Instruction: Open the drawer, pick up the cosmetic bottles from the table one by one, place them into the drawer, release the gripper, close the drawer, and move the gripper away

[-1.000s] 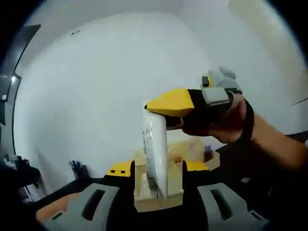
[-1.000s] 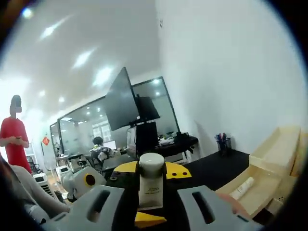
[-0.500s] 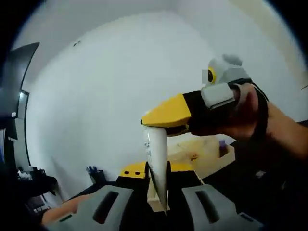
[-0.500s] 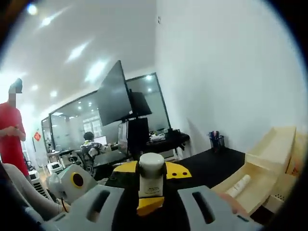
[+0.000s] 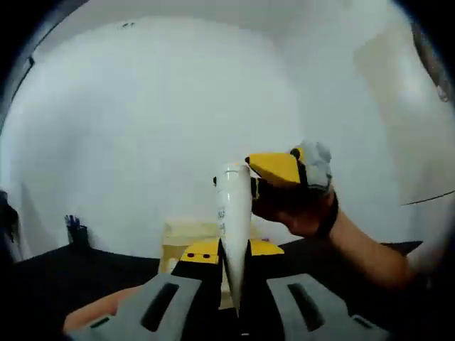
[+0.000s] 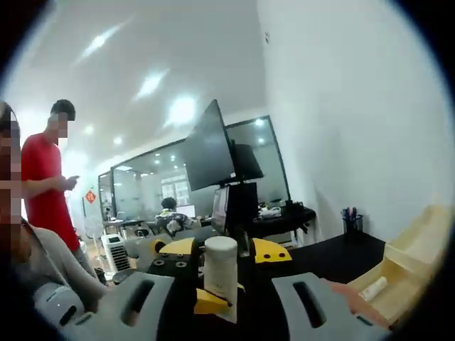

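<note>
Low centre in both views, left tongs (image 5: 233,284) and right tongs (image 6: 220,284) clench the white plastic cosmetic tube (image 5: 233,213), likely light, squashy, best pinched mid-body.

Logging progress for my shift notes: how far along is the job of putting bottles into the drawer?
Done: the drawer stands open with one bottle lying inside. In hand: a white tube clamped in the left gripper, its cap end between the jaws of the right gripper. Left: placing it, releasing, closing the drawer.
</note>
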{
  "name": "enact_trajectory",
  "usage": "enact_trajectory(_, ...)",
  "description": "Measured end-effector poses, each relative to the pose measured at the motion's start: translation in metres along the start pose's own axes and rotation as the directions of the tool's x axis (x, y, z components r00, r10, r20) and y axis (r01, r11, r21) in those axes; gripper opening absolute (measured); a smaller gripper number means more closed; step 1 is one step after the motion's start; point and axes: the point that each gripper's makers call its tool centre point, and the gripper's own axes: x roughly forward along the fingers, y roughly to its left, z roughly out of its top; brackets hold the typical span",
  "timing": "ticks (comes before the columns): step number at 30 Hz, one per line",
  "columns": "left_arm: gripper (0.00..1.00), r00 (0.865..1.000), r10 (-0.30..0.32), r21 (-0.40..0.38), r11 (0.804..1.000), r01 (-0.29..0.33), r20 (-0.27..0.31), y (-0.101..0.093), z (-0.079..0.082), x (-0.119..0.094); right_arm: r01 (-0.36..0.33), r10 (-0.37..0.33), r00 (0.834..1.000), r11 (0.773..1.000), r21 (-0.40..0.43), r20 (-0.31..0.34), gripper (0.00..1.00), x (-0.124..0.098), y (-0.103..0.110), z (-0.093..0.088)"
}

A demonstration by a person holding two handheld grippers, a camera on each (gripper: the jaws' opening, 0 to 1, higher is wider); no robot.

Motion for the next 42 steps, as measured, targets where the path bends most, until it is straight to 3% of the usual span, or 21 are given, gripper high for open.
enact_trajectory(1,0.08,0.998,-0.066,-0.009,0.998,0.066,-0.004,-0.008,-0.001,-0.001,-0.027,0.027,1.000,1.000,-0.009,0.004,0.29,-0.002,0.003,0.001)
enact_trajectory(3,0.08,0.992,-0.128,-0.091,0.987,0.129,0.015,-0.014,0.001,-0.004,-0.082,0.082,0.996,0.996,-0.020,-0.020,0.30,-0.005,0.010,-0.004)
enact_trajectory(4,0.08,0.982,-0.188,-0.115,0.975,0.188,0.011,-0.022,-0.001,-0.005,-0.103,0.102,0.995,0.994,-0.046,-0.024,0.32,-0.006,0.012,-0.006)
enact_trajectory(6,0.08,0.976,-0.217,-0.165,0.962,0.217,0.019,-0.024,-0.001,-0.006,-0.149,0.145,0.987,0.986,-0.068,-0.067,0.33,-0.007,0.020,-0.017)
enact_trajectory(7,0.08,0.962,-0.272,-0.176,0.946,0.272,0.025,-0.031,-0.002,-0.007,-0.171,0.163,0.982,0.982,-0.083,-0.094,0.34,-0.006,0.024,-0.025)
enact_trajectory(10,0.08,0.947,-0.321,-0.248,0.917,0.313,0.010,-0.035,-0.010,-0.007,-0.176,0.164,0.978,0.981,-0.088,-0.126,0.34,0.000,0.025,-0.036)
enact_trajectory(18,0.08,0.947,-0.321,-0.281,0.910,0.306,-0.008,-0.031,-0.023,-0.005,-0.147,0.146,0.981,0.989,0.005,-0.124,0.18,0.006,0.014,-0.044)
enact_trajectory(21,0.09,0.973,-0.228,-0.202,0.955,0.216,-0.037,-0.015,-0.027,0.000,-0.090,0.089,0.987,0.996,0.000,-0.132,0.17,0.009,0.004,-0.047)
enact_trajectory(23,0.11,0.992,-0.114,-0.119,0.987,0.106,-0.057,0.001,-0.028,0.003,-0.021,0.021,0.992,1.000,-0.001,-0.124,0.16,0.011,-0.009,-0.046)
enact_trajectory(26,0.20,0.995,0.047,0.028,0.999,-0.045,-0.087,0.022,-0.028,0.006,0.127,-0.123,0.988,0.991,0.040,-0.091,0.16,0.013,-0.036,-0.040)
enact_trajectory(29,0.31,0.979,0.184,0.169,0.971,-0.168,-0.086,0.033,-0.025,0.007,0.237,-0.233,0.971,0.967,0.095,-0.056,0.16,0.011,-0.058,-0.034)
enact_trajectory(31,0.31,0.954,0.290,0.252,0.931,-0.263,-0.075,0.044,-0.021,0.008,0.295,-0.292,0.955,0.952,0.082,-0.046,0.16,0.011,-0.066,-0.034)
enact_trajectory(33,0.32,0.935,0.351,0.316,0.894,-0.317,-0.055,0.049,-0.014,0.010,0.356,-0.355,0.934,0.929,0.099,-0.031,0.16,0.010,-0.076,-0.032)
enact_trajectory(35,0.32,0.928,0.370,0.356,0.875,-0.328,-0.053,0.049,-0.010,0.015,0.354,-0.353,0.935,0.931,0.085,-0.030,0.16,0.013,-0.075,-0.031)
enact_trajectory(36,0.32,0.927,0.370,0.374,0.869,-0.324,-0.055,0.048,-0.010,0.018,0.373,-0.372,0.928,0.924,0.084,-0.028,0.16,0.014,-0.077,-0.030)
enact_trajectory(38,0.33,0.913,0.400,0.415,0.847,-0.332,-0.086,0.049,-0.012,0.021,0.406,-0.406,0.914,0.913,0.044,-0.015,0.16,0.017,-0.078,-0.026)
enact_trajectory(40,0.32,0.901,0.425,0.438,0.829,-0.348,-0.088,0.054,-0.006,0.025,0.450,-0.450,0.893,0.893,0.020,-0.005,0.16,0.017,-0.081,-0.024)
enact_trajectory(42,0.31,0.884,0.460,0.479,0.797,-0.367,-0.089,0.056,-0.005,0.025,0.499,-0.499,0.867,0.866,-0.038,0.002,0.16,0.016,-0.084,-0.020)
